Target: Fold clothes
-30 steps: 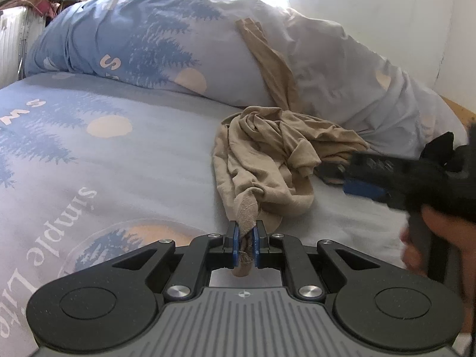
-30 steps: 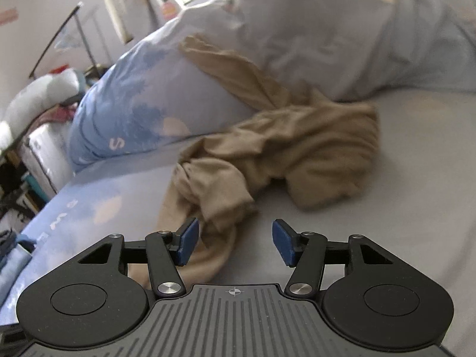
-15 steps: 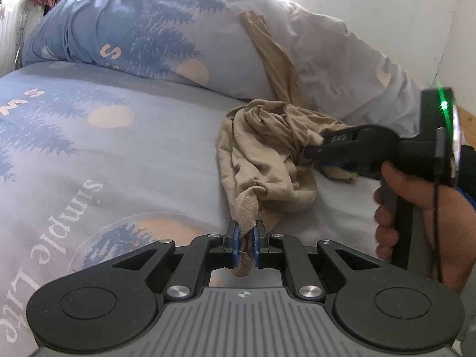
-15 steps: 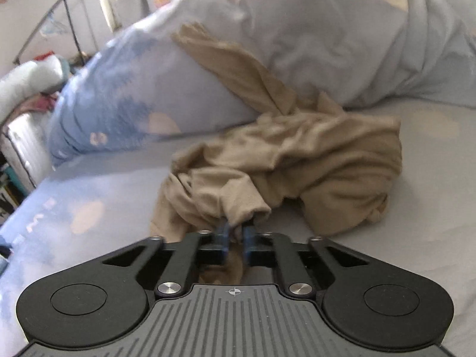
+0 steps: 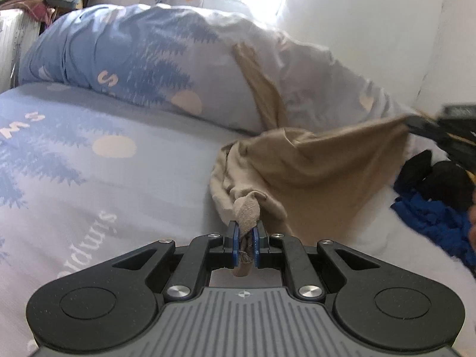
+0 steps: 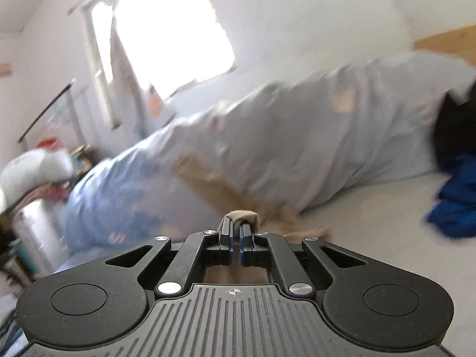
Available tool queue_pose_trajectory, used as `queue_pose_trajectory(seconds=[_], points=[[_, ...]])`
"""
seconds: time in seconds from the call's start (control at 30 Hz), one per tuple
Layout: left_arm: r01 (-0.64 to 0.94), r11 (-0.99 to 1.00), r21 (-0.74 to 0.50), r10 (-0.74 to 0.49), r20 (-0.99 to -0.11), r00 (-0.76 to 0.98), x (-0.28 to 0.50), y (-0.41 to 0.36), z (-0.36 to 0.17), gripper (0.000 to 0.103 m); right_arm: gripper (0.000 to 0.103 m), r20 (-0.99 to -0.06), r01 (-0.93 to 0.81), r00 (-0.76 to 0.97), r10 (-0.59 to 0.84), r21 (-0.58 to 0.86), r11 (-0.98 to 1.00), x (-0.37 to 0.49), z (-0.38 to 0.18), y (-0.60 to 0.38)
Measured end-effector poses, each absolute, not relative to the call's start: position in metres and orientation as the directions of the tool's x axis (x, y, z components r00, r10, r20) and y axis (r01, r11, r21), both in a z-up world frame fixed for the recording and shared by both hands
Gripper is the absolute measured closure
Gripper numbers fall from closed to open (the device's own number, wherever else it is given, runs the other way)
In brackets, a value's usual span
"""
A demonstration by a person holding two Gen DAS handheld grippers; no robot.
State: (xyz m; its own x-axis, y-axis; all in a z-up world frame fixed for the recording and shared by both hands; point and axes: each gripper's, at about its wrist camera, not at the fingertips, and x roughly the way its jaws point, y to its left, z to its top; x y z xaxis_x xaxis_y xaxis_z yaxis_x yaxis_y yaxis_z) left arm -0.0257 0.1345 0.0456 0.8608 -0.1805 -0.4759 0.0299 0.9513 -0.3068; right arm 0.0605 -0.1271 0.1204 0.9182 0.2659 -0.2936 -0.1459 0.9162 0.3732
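Left wrist view: tan garment now stretched in the air between both claws; half a second ago it sat bunched on the bed. Left gripper pinches a twisted end just ahead of its pads. Right gripper, up and to the right, has clamped an edge and pulled away, so the cloth is opening out for spreading. One strip trails over the duvet beyond. Blue clothes lie right. No containers in sight.
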Motion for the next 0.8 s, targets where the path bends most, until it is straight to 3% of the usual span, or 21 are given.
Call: queue_pose_trajectory(seconds=[0.13, 0.33, 0.57, 0.8], points=[[0.083, 0.947, -0.310, -0.208, -0.396, 0.894, -0.040, 0.142, 0.058, 0.090, 0.099, -0.247, -0.055, 0.956, 0.159, 0.381, 0.923, 0.021, 0.139, -0.159], [0.184, 0.929, -0.322, -0.276, -0.270, 0.923, -0.064, 0.148, 0.075, 0.090, 0.099, -0.249, 0.030, 0.966, 0.074, 0.390, 0.920, -0.040, 0.150, -0.191], [0.405, 0.856, -0.320, -0.431, -0.014, 0.902, -0.122, 0.146, 0.103, 0.090, 0.099, -0.252, 0.127, 0.967, -0.024, 0.400, 0.908, -0.111, 0.163, -0.228], [0.561, 0.775, -0.292, -0.565, 0.080, 0.821, -0.161, 0.140, 0.117, 0.090, 0.099, -0.301, 0.191, 0.950, -0.079, 0.366, 0.911, -0.186, 0.171, -0.256]])
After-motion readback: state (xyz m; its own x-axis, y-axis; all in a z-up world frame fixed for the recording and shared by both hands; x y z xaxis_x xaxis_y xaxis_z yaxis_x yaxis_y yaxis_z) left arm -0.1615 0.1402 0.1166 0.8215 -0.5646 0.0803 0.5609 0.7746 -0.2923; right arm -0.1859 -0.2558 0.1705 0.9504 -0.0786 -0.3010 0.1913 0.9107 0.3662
